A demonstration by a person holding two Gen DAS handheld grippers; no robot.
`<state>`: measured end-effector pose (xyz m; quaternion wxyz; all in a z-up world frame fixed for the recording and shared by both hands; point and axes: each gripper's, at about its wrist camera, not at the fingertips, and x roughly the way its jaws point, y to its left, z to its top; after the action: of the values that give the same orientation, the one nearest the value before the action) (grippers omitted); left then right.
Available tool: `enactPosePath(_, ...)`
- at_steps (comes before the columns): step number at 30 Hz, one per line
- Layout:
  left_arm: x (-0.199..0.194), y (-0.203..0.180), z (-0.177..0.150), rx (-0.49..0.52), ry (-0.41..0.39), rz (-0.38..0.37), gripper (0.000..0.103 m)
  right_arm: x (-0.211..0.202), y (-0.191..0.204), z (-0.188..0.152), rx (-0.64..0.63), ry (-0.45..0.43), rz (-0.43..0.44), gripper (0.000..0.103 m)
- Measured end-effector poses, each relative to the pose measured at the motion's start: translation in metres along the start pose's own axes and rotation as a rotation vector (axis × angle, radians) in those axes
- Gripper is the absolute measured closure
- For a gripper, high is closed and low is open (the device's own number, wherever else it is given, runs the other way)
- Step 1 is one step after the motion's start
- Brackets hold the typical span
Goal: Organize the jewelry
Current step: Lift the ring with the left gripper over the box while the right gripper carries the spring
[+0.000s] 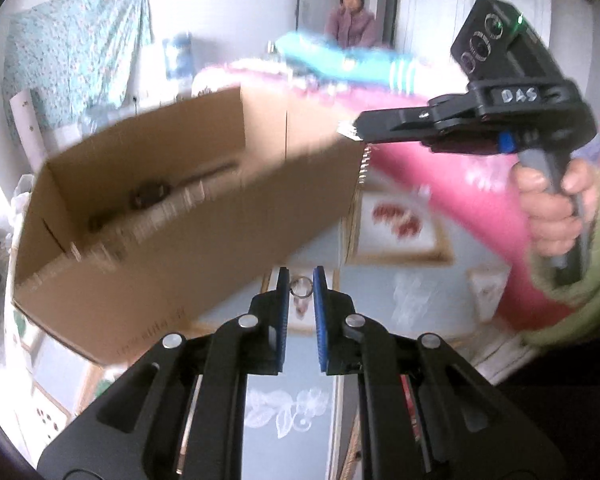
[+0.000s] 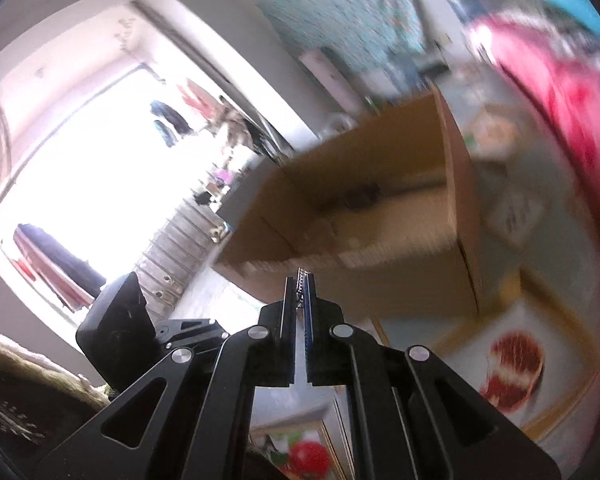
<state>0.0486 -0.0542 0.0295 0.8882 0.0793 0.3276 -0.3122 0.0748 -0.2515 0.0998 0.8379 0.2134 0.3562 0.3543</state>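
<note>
My left gripper [image 1: 301,280] is shut on a small silver ring [image 1: 301,286], held between its blue pads above the pale patterned cloth [image 1: 400,292]. A hand holds my right gripper [image 1: 358,130] at the upper right of the left wrist view. It is shut on a silver chain [image 1: 363,164] that dangles from its tip. In the right wrist view the chain [image 2: 301,278] shows as a thin toothed strip pinched between the closed fingers of the right gripper [image 2: 300,280]. An open cardboard box [image 1: 160,200] [image 2: 360,208] lies ahead of both grippers, with a dark item [image 1: 148,196] inside.
A pink quilt [image 1: 460,168] and a teal bundle [image 1: 340,60] lie behind and to the right of the box. A person [image 1: 352,16] sits at the far wall. A bright window [image 2: 100,160] fills the left of the right wrist view. Both views are motion-blurred.
</note>
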Motion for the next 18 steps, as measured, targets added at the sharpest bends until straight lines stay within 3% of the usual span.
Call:
enactPosePath(6, -0.023, 0.012, 0.034, -0.029, -0.101, -0.036, 0.092, 0.009, 0.021, 0.046, -0.128, -0.01, -0.04, 0.099)
enactPosePath(9, -0.02, 0.025, 0.046, -0.082, -0.104, -0.042, 0.092, 0.034, 0.019, 0.069, -0.166, 0.064, -0.096, 0.099)
enactPosePath(12, -0.012, 0.041, 0.052, -0.145, -0.076, -0.035, 0.092, 0.074, 0.009, 0.092, -0.168, 0.198, -0.181, 0.099)
enactPosePath(18, 0.007, 0.074, 0.061, -0.286, -0.01, -0.015, 0.092, 0.148, -0.011, 0.112, -0.182, 0.402, -0.34, 0.099)
